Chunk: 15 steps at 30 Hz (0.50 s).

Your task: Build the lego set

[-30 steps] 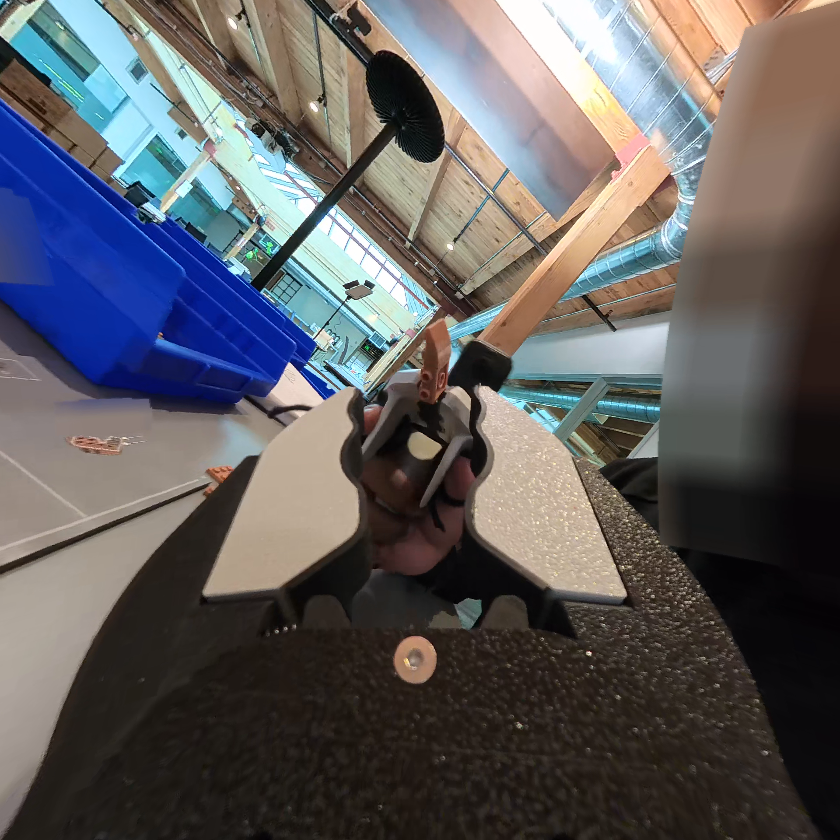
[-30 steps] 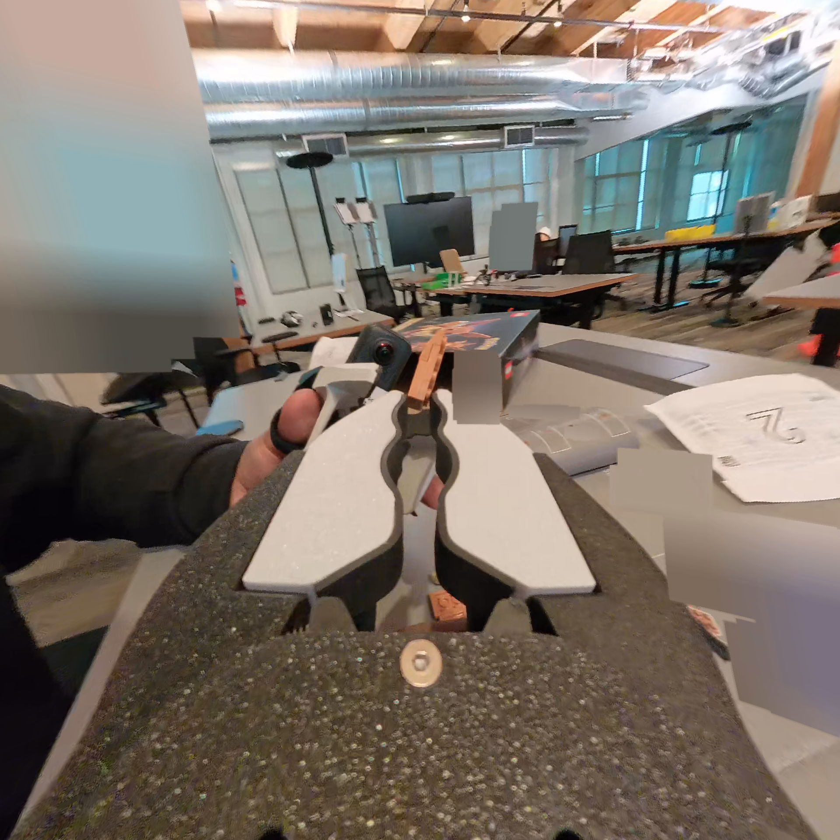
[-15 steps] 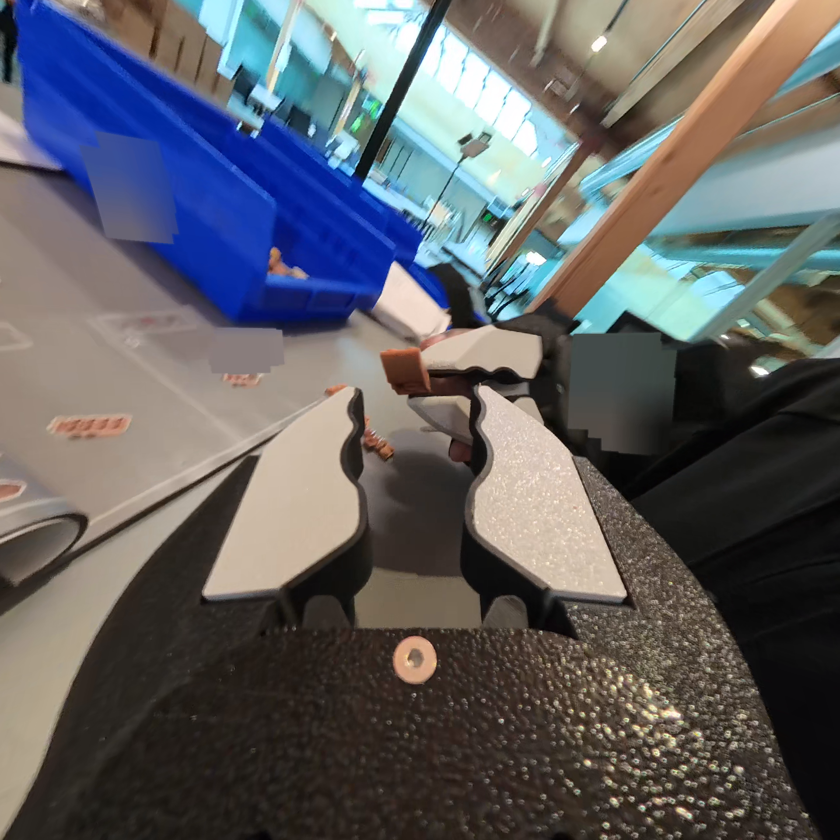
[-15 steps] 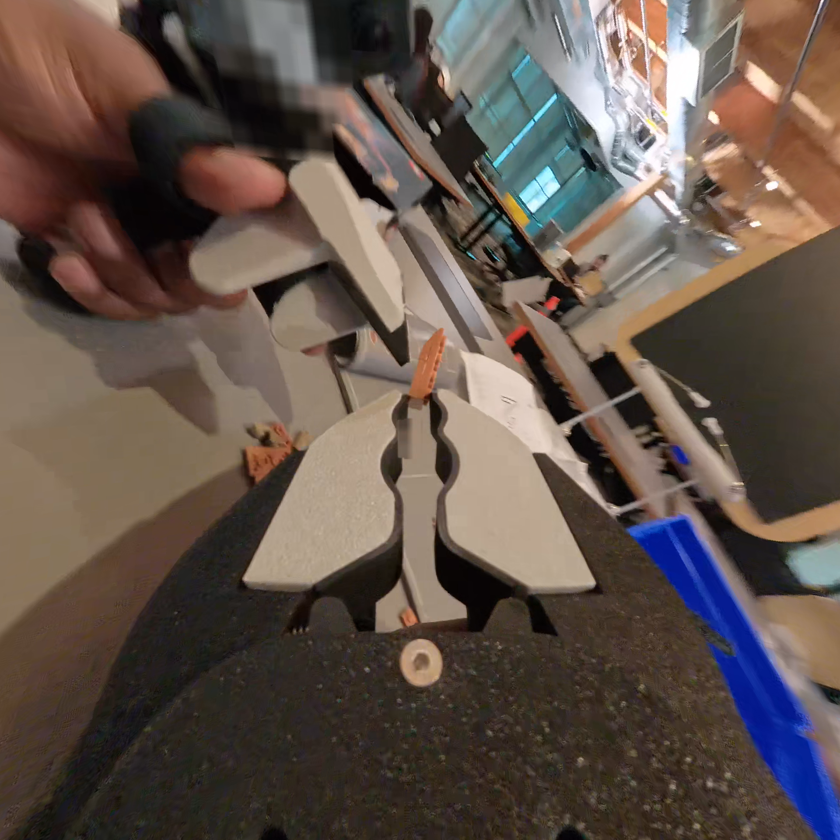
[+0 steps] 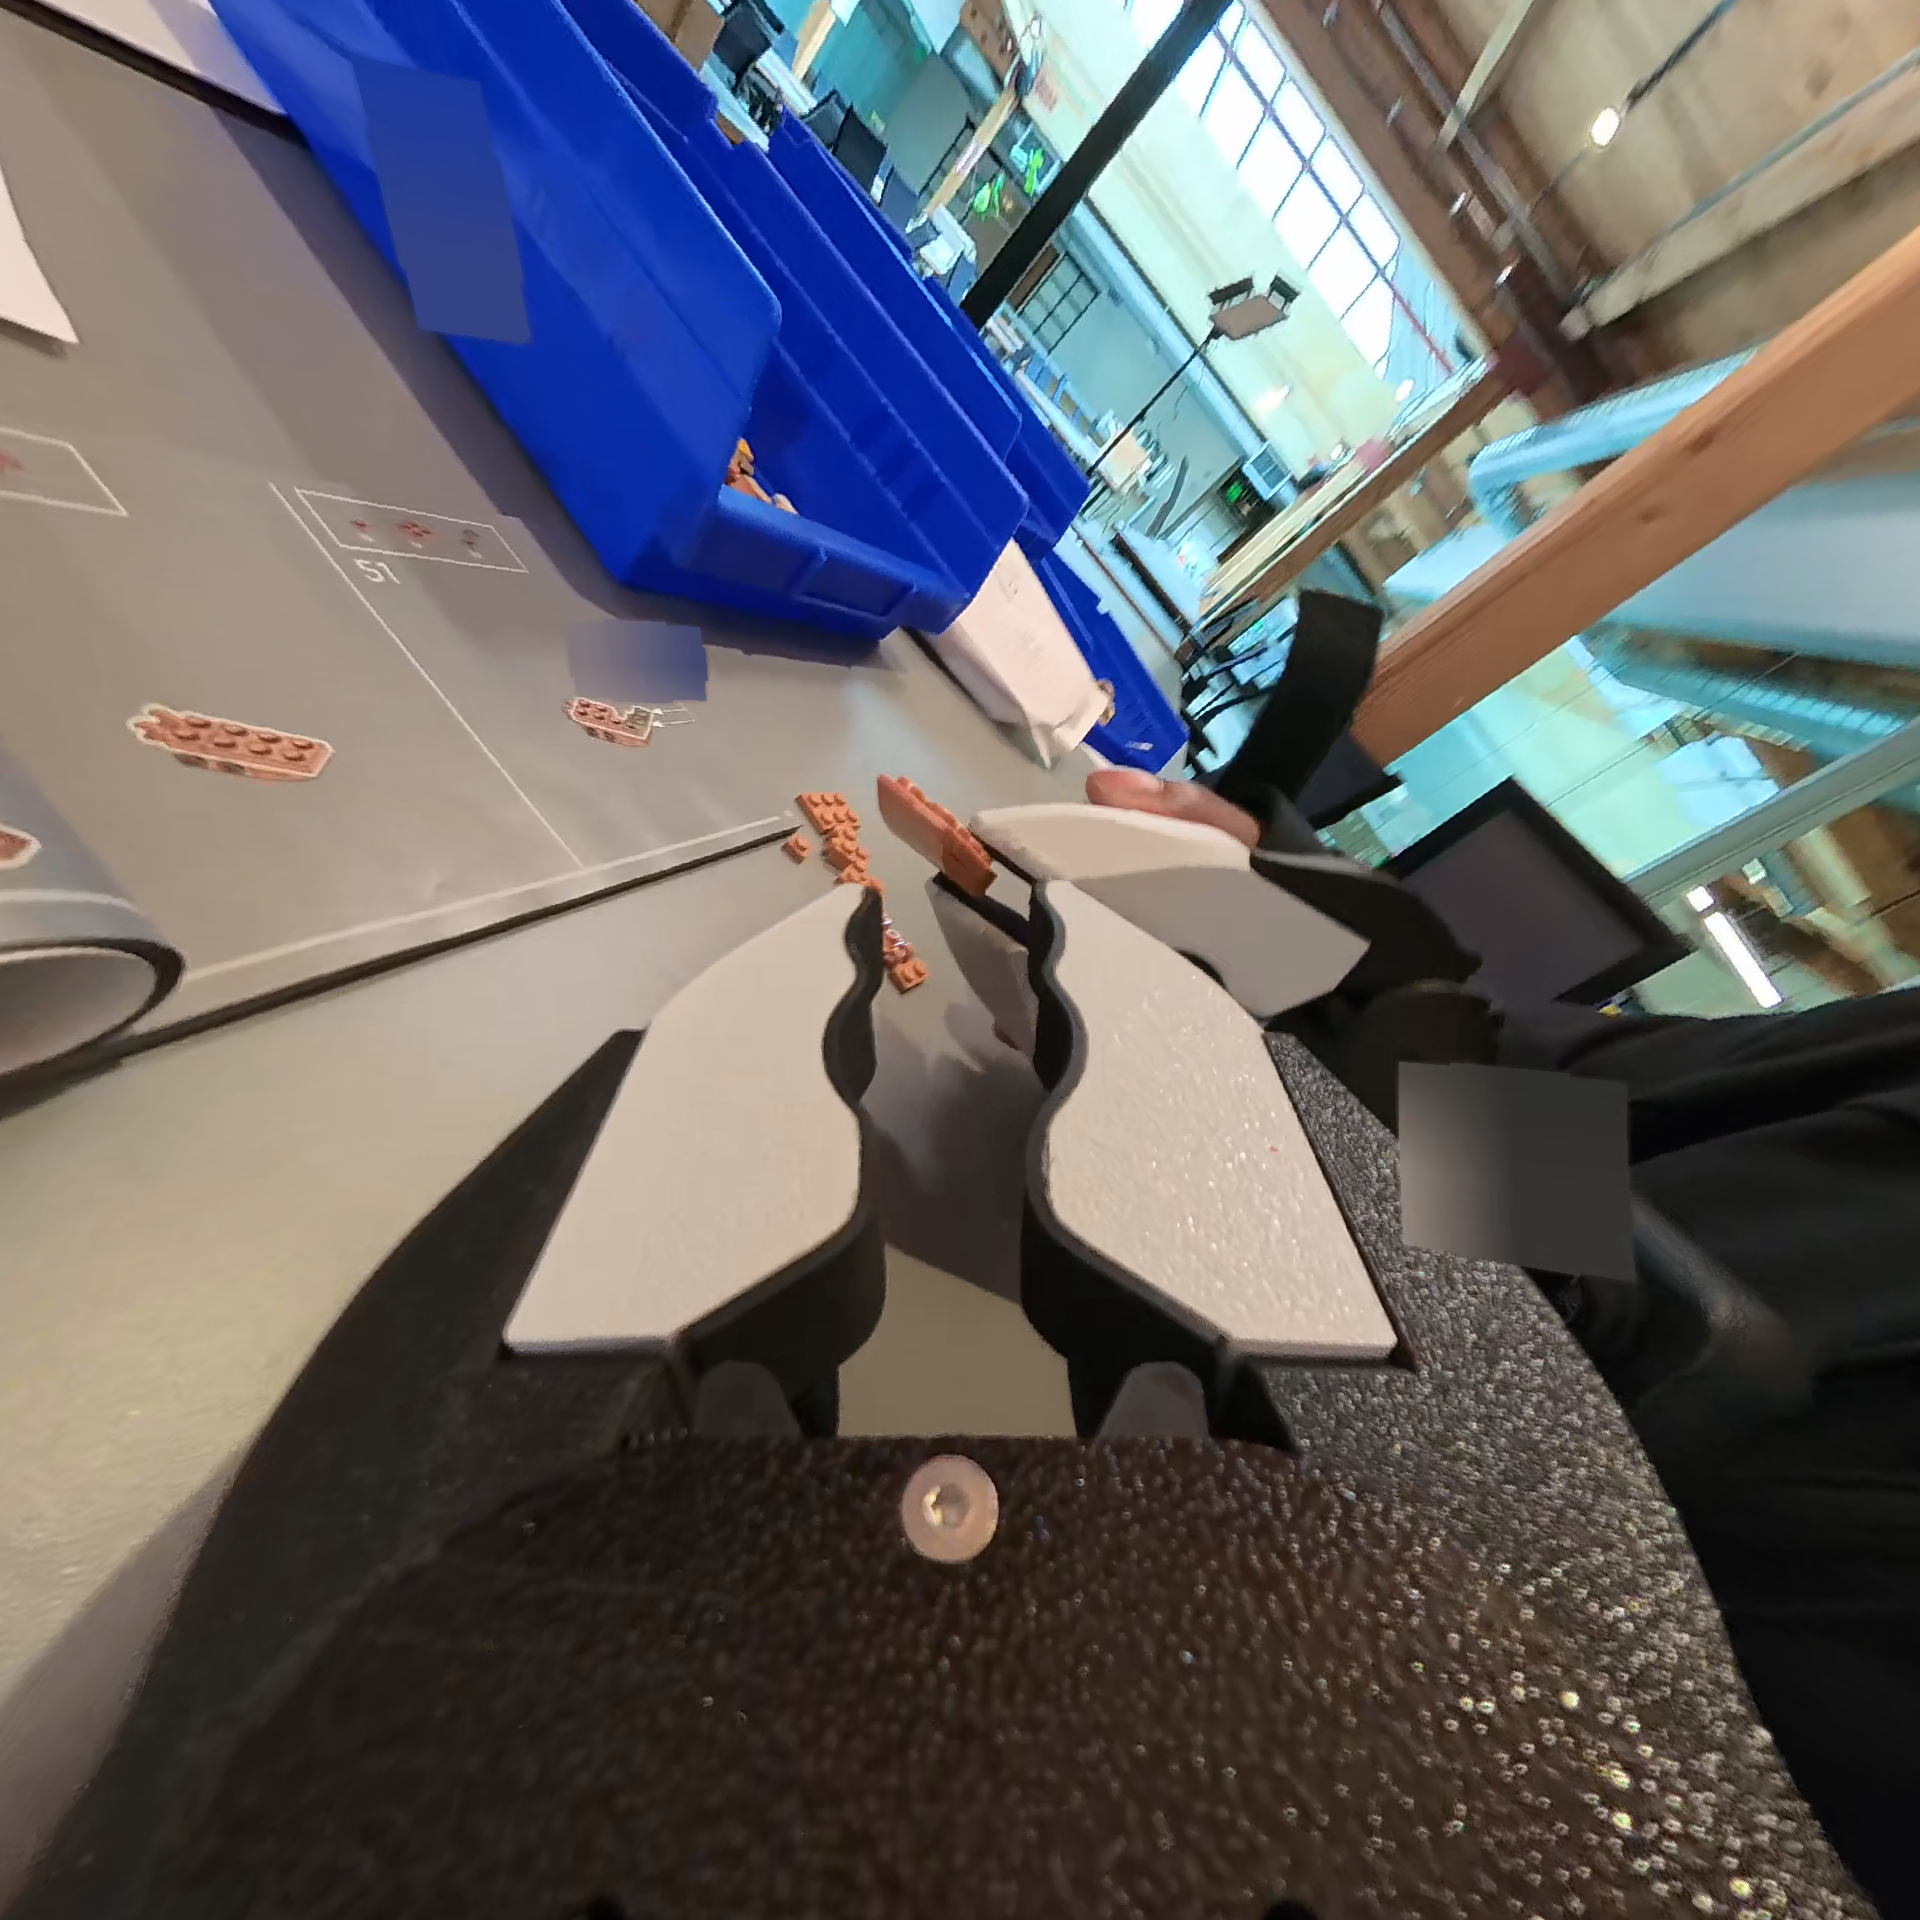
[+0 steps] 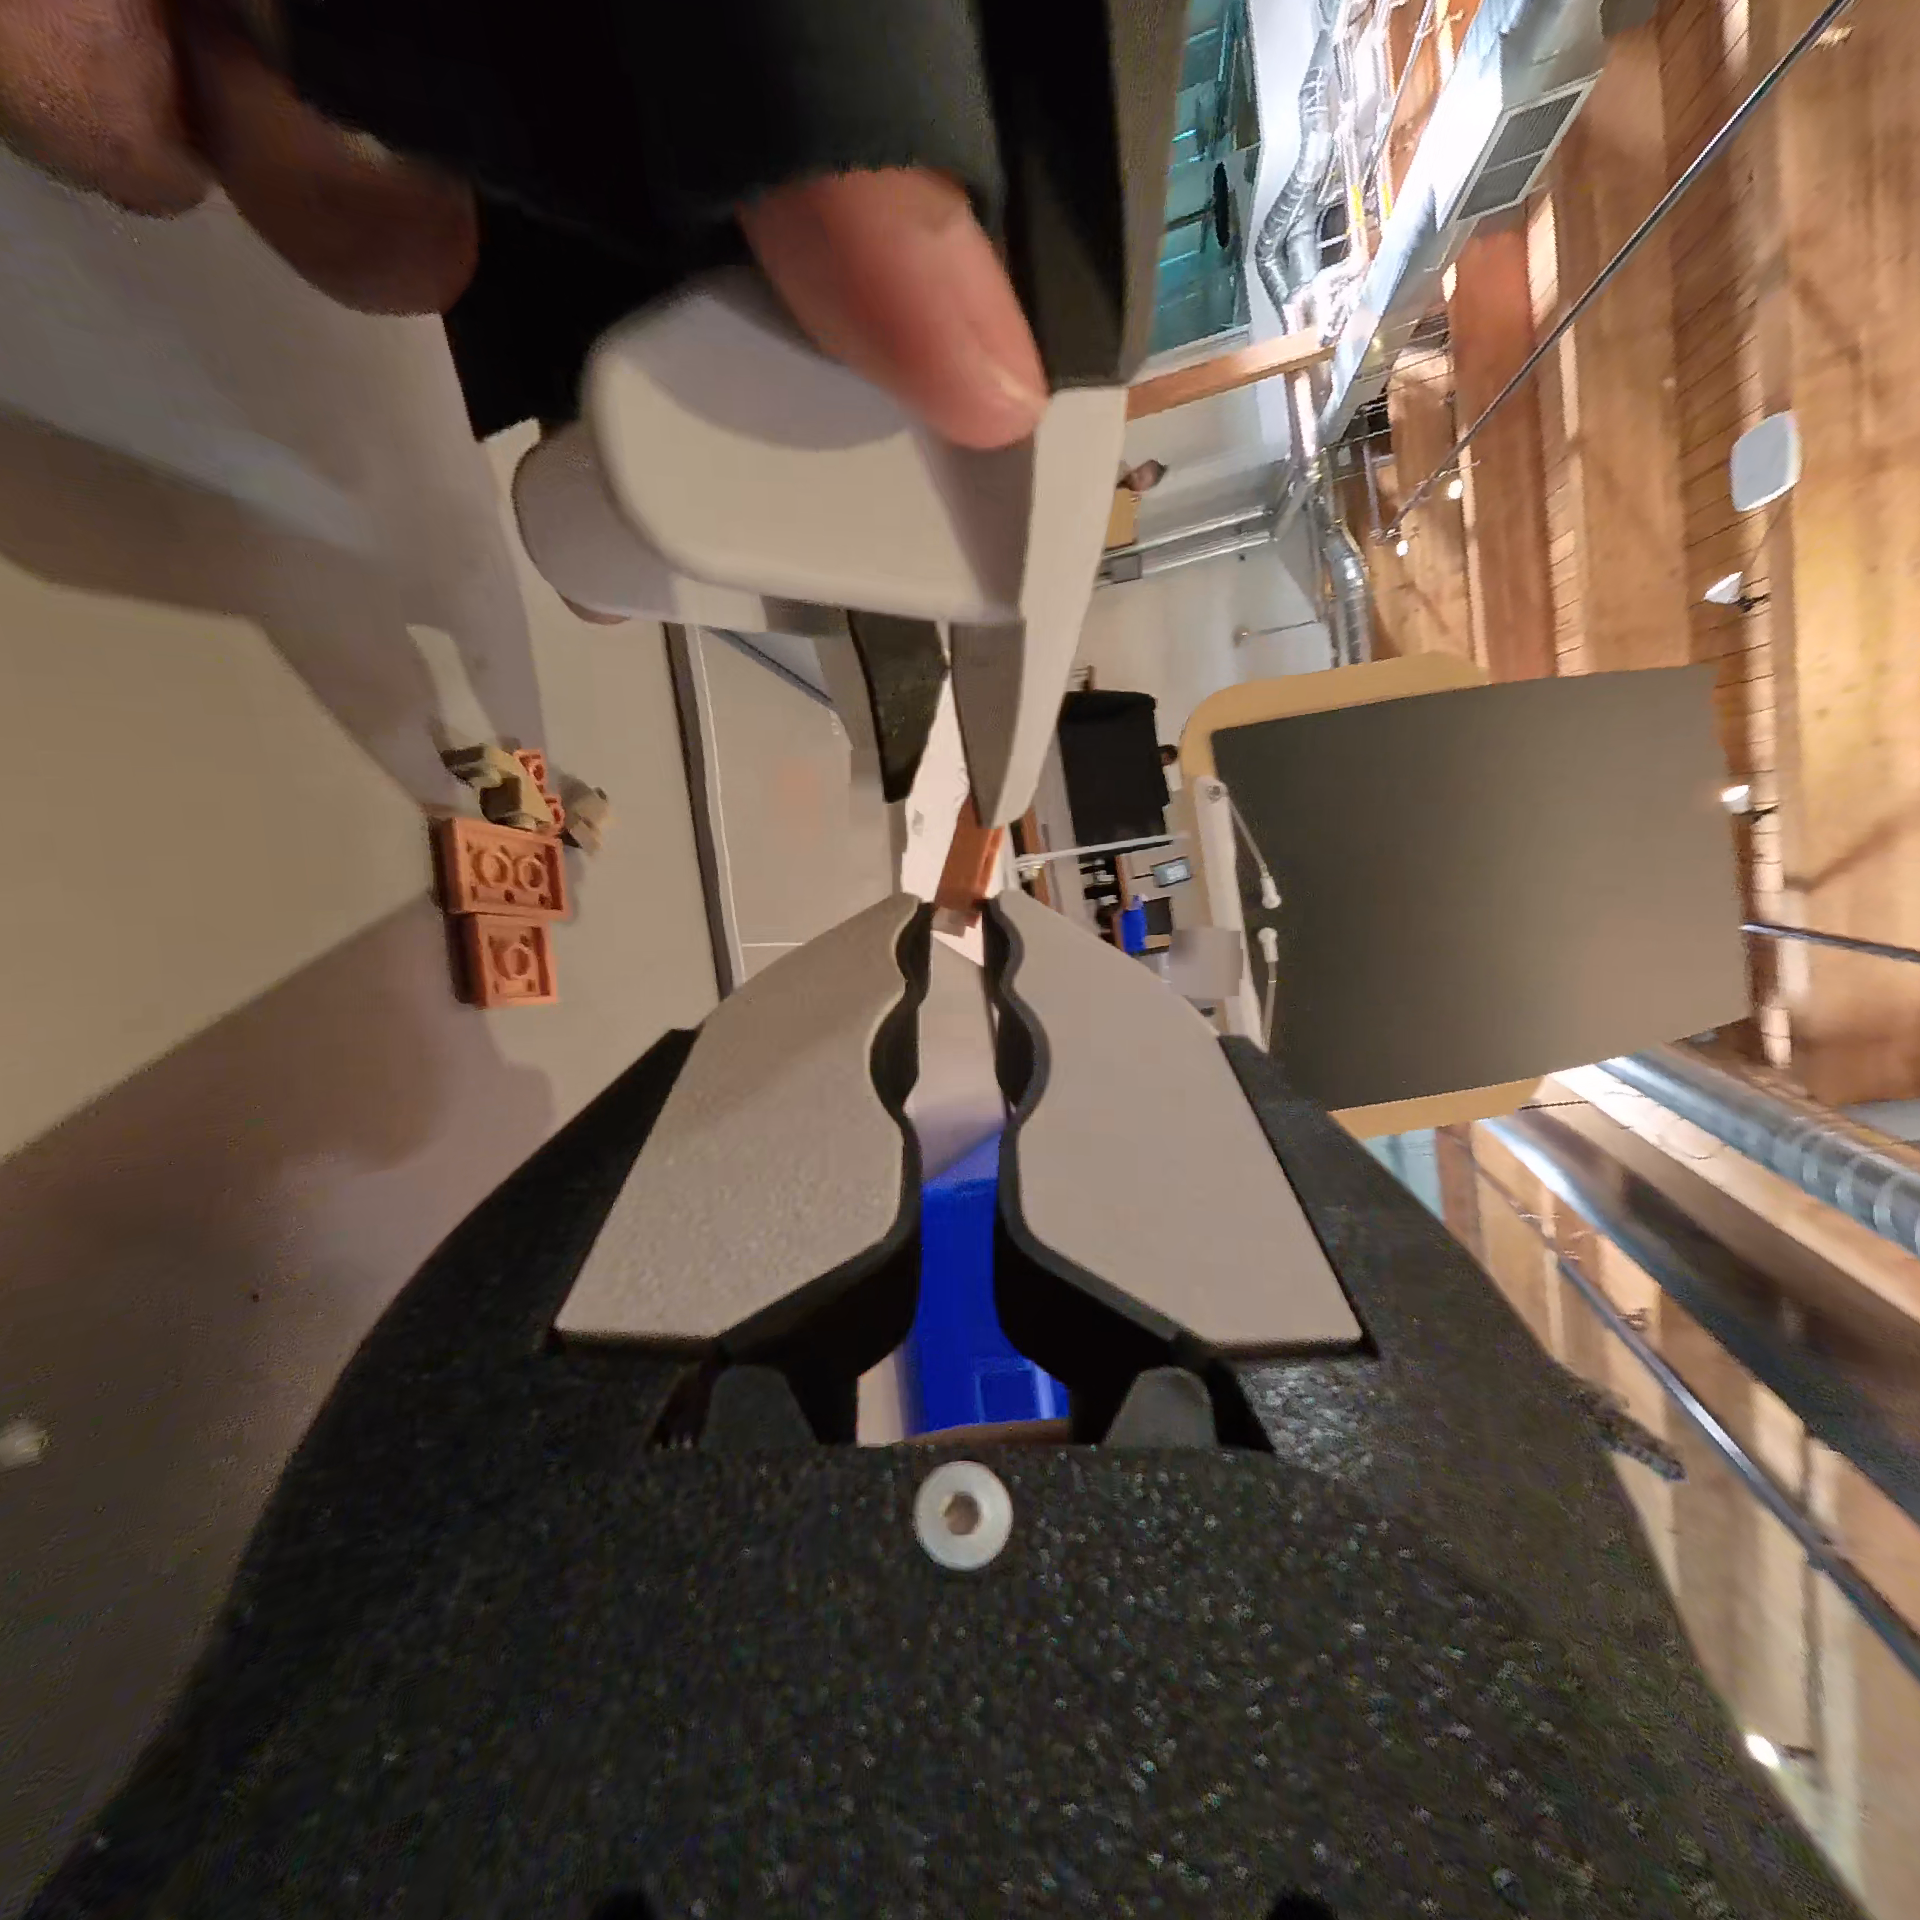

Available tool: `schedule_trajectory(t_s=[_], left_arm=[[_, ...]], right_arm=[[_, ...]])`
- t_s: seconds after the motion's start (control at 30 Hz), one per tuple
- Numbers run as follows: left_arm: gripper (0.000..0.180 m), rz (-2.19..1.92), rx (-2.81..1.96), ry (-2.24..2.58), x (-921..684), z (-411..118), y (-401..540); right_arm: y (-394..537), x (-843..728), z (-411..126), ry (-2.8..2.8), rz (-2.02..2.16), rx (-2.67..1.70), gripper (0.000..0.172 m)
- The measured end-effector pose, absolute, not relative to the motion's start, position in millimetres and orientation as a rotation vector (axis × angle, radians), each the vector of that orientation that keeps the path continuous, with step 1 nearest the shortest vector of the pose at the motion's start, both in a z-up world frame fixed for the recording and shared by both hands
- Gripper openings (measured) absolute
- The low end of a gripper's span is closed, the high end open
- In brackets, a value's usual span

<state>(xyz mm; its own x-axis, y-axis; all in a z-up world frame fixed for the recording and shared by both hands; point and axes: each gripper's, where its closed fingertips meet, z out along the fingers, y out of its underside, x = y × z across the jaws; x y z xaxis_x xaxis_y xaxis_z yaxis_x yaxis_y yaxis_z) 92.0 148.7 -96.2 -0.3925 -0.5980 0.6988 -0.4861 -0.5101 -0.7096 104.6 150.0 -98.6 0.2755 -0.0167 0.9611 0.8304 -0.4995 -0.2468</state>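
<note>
My right gripper [image 6: 954,916] is shut on a small brown brick piece [image 6: 971,862] that sticks out past its fingertips. In the left wrist view the right gripper [image 5: 961,860] comes in from the right with the same brown piece [image 5: 930,826] between its fingers, just above the grey table [image 5: 312,1091]. My left gripper [image 5: 951,904] is open with nothing between its pads, and its tips sit just short of that piece. In the right wrist view the left gripper [image 6: 945,800] points down at the piece, and one grey finger [image 6: 1003,727] ends right beside it.
Loose brown plates [image 5: 836,826] lie on the table just beyond my left fingertips, and they also show in the right wrist view [image 6: 504,894]. Blue bins [image 5: 623,312] stand at the back left. A grey mat with printed brick pictures [image 5: 229,740] lies left, its rolled edge [image 5: 73,977] nearer. My left and right fingertips are right by each other.
Both grippers came down from held up in the air to low over the table. My left jaws narrowed but stayed open on nothing. My right gripper kept hold of the brown piece.
</note>
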Motion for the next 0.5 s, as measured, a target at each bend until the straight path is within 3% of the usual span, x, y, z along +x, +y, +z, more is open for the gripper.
schedule_trajectory(t_s=[0.27, 0.37, 0.5], left_arm=[[0.021, -2.106, -1.749, 1.435, 94.0, -98.7, 151.7], [0.009, -2.110, -1.764, 1.420, 93.8, -99.6, 155.4], [0.008, -2.050, -1.759, 1.447, 93.8, -102.5, 162.5]], right_arm=[[154.8, 91.2, -106.5, -0.851, -1.422, -1.699, 0.009], [156.7, 86.3, -110.2, -0.832, -1.332, -1.723, 0.009], [158.3, 79.4, -125.4, -0.792, -1.061, -1.823, 0.014]])
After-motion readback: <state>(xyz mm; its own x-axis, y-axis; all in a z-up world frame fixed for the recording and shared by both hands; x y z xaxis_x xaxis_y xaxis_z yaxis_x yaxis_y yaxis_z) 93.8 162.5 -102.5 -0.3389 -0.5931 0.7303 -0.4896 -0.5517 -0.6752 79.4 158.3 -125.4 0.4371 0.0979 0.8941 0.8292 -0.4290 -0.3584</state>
